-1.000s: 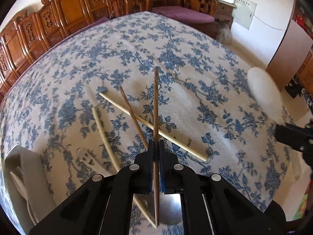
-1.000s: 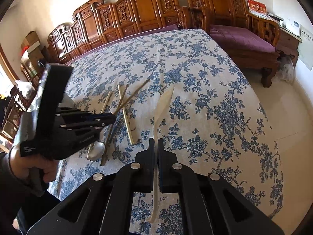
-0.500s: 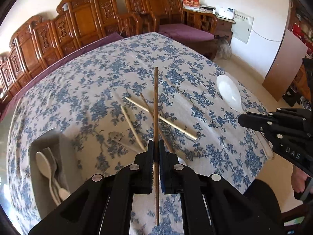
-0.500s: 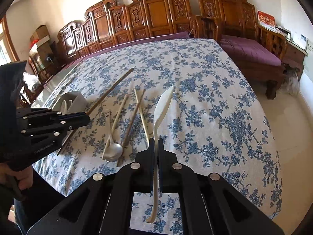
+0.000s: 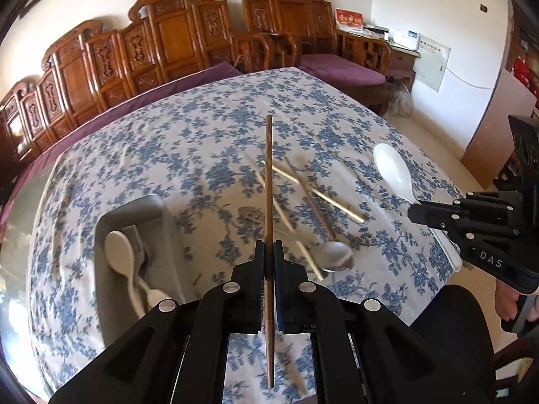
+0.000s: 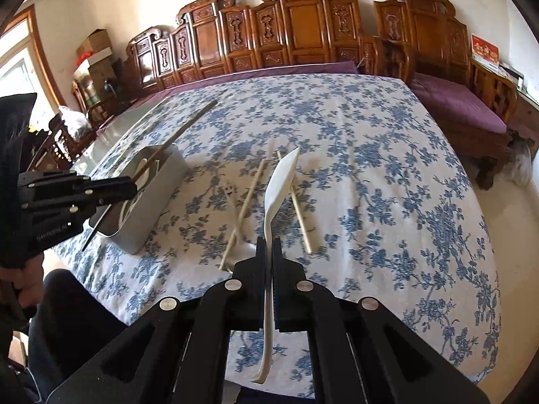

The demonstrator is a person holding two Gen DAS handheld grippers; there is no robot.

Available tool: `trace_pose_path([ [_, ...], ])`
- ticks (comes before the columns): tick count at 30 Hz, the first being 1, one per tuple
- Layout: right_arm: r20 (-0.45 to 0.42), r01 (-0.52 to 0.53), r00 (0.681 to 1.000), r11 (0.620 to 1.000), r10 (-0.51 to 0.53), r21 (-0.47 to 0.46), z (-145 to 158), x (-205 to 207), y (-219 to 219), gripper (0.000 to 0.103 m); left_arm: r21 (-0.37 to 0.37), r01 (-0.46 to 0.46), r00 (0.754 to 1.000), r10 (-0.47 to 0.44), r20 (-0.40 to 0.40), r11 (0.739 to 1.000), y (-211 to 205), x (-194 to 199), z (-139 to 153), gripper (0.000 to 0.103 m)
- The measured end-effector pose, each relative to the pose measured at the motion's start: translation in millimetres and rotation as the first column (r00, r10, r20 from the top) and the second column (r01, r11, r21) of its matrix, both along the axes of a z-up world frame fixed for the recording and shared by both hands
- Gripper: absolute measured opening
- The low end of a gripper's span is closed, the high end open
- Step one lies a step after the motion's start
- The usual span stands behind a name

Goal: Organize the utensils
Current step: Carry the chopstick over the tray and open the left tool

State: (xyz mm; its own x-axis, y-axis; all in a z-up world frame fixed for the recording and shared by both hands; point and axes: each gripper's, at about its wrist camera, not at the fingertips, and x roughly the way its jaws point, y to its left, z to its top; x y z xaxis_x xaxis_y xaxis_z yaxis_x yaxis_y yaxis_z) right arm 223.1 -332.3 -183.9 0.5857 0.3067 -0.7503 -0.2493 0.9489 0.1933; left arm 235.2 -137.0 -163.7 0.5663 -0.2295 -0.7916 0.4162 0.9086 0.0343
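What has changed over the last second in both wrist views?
Both claws rose off the cloth: the left claw carried its dark chopstick toward the grey tray; the right claw lifted the white spoon. Both grips stayed shut. The loose chopsticks and metal spoon lie unmoved.

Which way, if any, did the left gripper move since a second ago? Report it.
Yes. The left gripper rose and drew back from the loose chopsticks, toward the tray.

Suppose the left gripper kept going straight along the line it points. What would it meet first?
Probably the floral tablecloth, just right of the grey tray. The left gripper, shut on a dark chopstick, points down at bare cloth; depth is unclear.
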Motion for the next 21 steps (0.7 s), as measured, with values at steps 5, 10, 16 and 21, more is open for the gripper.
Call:
trace_pose_path([
  [5,-0.011,-0.022,1.0,1.0,0.022,0.022,0,-2,8,0.004,-0.001,-0.04,0.999,0.04,0.005,0.999,23,3,0,0.004],
  [10,0.01,-0.036,0.999,0.999,0.035,0.018,7,-7,15,0.004,0.012,-0.086,0.996,0.086,-0.007,0.996,49,9,-5,0.004],
  [16,0.027,-0.044,0.999,0.999,0.044,0.002,11,-10,21,0.004,0.043,-0.148,0.988,0.15,-0.034,0.988,82,19,-24,0.004],
  [21,0.021,-0.063,0.998,0.998,0.063,-0.009,8,-9,31,0.004,0.046,-0.185,0.981,0.187,-0.05,0.982,102,28,-36,0.004],
])
